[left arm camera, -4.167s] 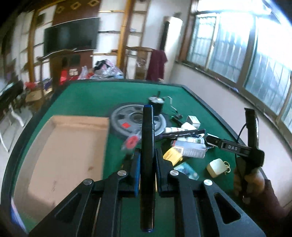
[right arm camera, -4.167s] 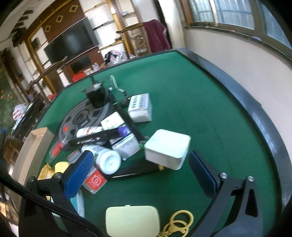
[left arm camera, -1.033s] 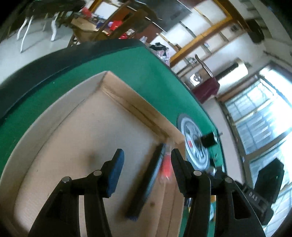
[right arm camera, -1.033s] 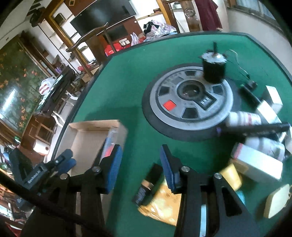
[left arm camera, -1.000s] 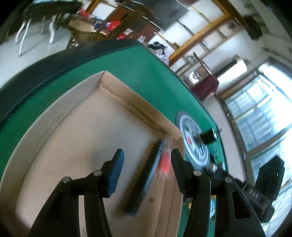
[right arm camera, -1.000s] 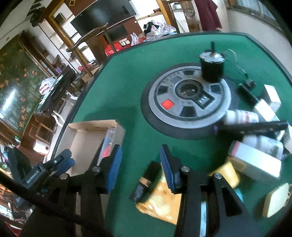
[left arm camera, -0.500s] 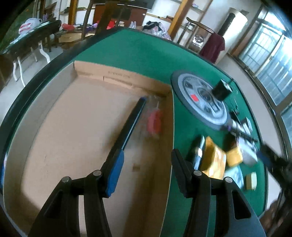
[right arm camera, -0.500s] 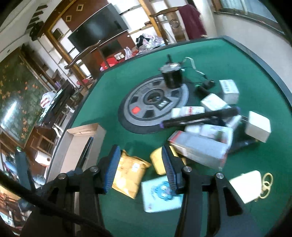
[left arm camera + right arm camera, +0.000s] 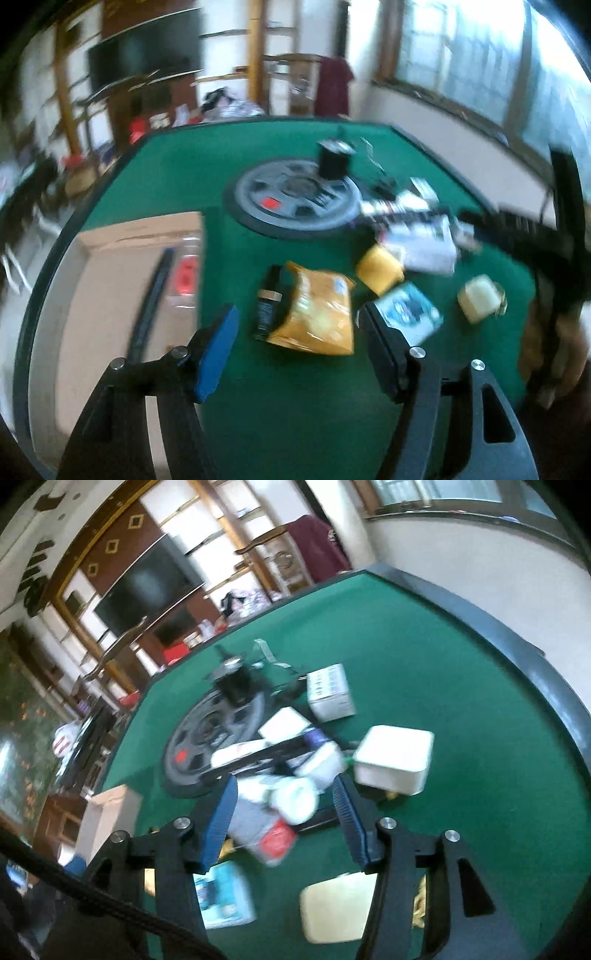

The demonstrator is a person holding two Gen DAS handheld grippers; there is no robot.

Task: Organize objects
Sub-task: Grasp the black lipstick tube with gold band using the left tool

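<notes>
My left gripper (image 9: 295,332) is open and empty above the green table, over a yellow snack packet (image 9: 317,310) and a small black bottle (image 9: 266,299). The cardboard box (image 9: 96,295) at the left holds a long black pen (image 9: 151,299) and a red-capped item (image 9: 184,278). My right gripper (image 9: 282,819) is open and empty, hovering over a pile: a white bottle (image 9: 295,797), a red-ended box (image 9: 269,838) and a long dark pen (image 9: 258,757). The image is blurred.
A grey weight plate (image 9: 295,195) with a black motor (image 9: 332,158) lies mid-table. A white box (image 9: 395,758), a striped box (image 9: 328,692), a cream case (image 9: 336,908) and a teal card (image 9: 221,897) lie around the pile. The table edge (image 9: 535,672) runs at the right.
My left gripper has swung from over the box to over the yellow packet, leaving the black pen in the box. My right gripper has moved right, over the pile of bottles and boxes.
</notes>
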